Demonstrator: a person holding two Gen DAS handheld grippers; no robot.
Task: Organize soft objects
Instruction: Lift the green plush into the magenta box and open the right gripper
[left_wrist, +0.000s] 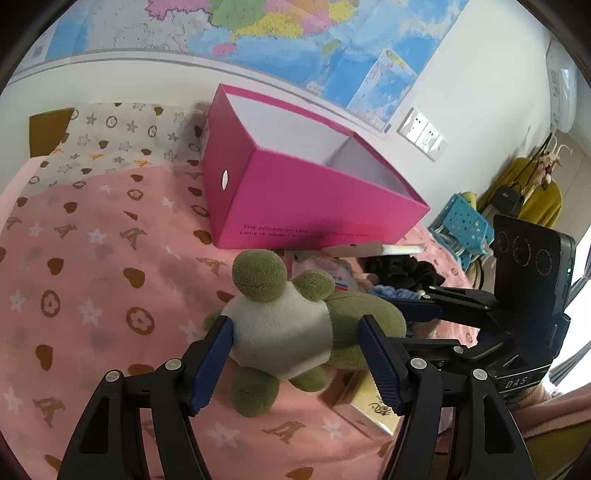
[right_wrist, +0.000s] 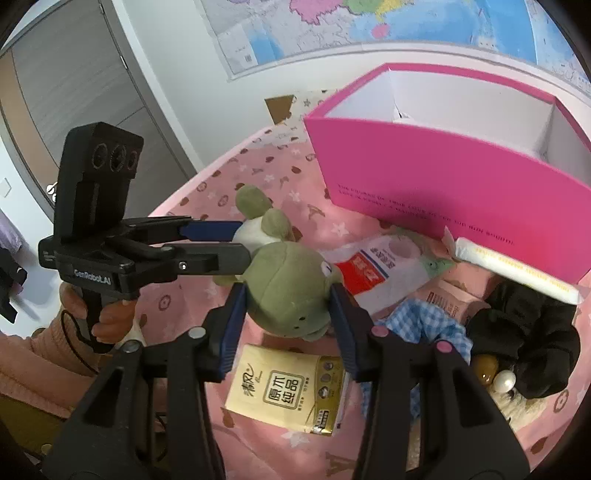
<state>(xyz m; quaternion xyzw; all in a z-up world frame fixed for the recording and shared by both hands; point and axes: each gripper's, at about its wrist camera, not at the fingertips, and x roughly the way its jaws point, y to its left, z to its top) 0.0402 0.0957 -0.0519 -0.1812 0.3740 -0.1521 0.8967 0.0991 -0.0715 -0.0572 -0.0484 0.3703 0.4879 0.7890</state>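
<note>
Straddling the frog plush (right_wrist: 288, 291) on the bed: right gripper (right_wrist: 288, 325) pinching its head, left gripper (left_wrist: 295, 354) half open, pads beside the belly; long axis toward twelve o'clock, pink box (left_wrist: 317, 192) beyond.

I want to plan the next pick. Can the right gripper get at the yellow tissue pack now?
Probably not yet: the right gripper is closed on the plush frog, which hangs directly above the yellow tissue pack.
</note>
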